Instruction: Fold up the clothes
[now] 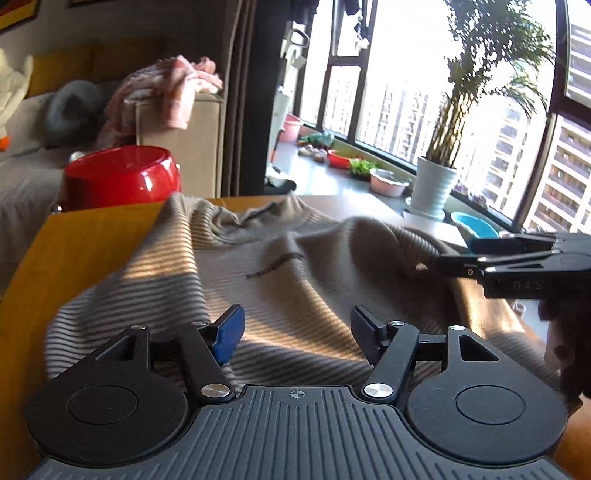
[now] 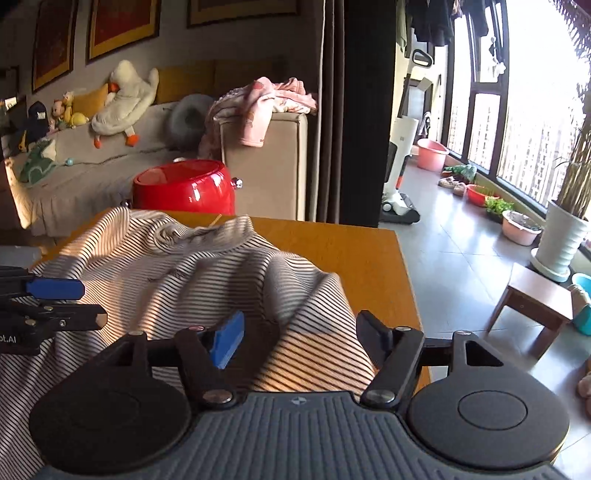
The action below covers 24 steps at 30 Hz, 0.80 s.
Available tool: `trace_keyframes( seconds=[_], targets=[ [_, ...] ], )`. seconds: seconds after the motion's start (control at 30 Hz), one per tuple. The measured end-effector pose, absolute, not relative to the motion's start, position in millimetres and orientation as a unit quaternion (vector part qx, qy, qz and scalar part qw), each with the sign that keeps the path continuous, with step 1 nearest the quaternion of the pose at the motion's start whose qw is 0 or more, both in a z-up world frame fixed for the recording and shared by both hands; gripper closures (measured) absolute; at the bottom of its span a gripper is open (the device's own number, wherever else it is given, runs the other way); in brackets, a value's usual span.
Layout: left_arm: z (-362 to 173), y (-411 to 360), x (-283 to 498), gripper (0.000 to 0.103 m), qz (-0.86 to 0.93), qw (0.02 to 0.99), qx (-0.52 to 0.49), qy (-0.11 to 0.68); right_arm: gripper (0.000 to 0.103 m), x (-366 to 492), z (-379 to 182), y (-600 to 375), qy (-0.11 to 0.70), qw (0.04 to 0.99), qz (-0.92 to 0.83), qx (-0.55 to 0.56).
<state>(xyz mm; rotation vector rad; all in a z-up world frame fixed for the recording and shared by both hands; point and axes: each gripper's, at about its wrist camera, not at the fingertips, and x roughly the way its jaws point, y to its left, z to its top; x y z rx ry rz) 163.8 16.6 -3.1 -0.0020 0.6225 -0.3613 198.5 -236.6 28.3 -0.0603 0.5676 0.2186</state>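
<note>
Striped top (image 1: 229,280) rumpled on table (image 1: 92,236) | left tongs (image 1: 297,332) spread | right tongs (image 2: 299,338) spread

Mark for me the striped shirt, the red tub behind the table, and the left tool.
striped shirt (image 2: 177,273), right wrist view, on the chest below the collar.
red tub (image 2: 184,192), right wrist view, on its glossy front wall.
left tool (image 1: 297,328), left wrist view, midway between its open fingertips.

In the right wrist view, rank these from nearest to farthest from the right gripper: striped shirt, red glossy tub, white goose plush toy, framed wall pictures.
1. Striped shirt: directly under the right gripper, on the wooden table.
2. Red glossy tub: beyond the table's far edge, left of centre.
3. White goose plush toy: on the sofa, farther left.
4. Framed wall pictures: on the wall above the sofa.
</note>
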Motion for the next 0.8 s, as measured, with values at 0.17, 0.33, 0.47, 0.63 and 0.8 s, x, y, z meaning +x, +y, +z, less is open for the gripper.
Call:
trace_keyframes(
  seconds=[0.17, 0.33, 0.47, 0.63, 0.8],
  targets=[
    [-14.5, 15.3, 168.1, 0.016, -0.199, 0.922, -0.006, 0.333, 0.032, 202.8, 15.6, -244.4, 0.304, 0.948, 0.095, -0.014],
    [-16.1, 25.2, 149.8, 0.012, -0.202, 0.918, -0.017, 0.340, 0.035, 216.2, -1.7, -245.9, 0.351, 0.929, 0.113, 0.036],
    [-14.6, 30.8, 126.1, 0.007, -0.220, 0.913, -0.019, 0.343, 0.035, 185.4, -3.7, -238.7, 0.358, 0.924, 0.133, 0.014],
    [-14.4, 28.6, 105.4, 0.003, -0.239, 0.908, -0.010, 0.344, 0.031, 140.1, -1.2, -235.1, 0.368, 0.916, 0.162, 0.004],
    [-15.3, 31.4, 108.0, 0.000, -0.247, 0.905, -0.026, 0.345, 0.032, 143.9, 4.4, -265.6, 0.380, 0.901, 0.166, 0.127]
  ],
)
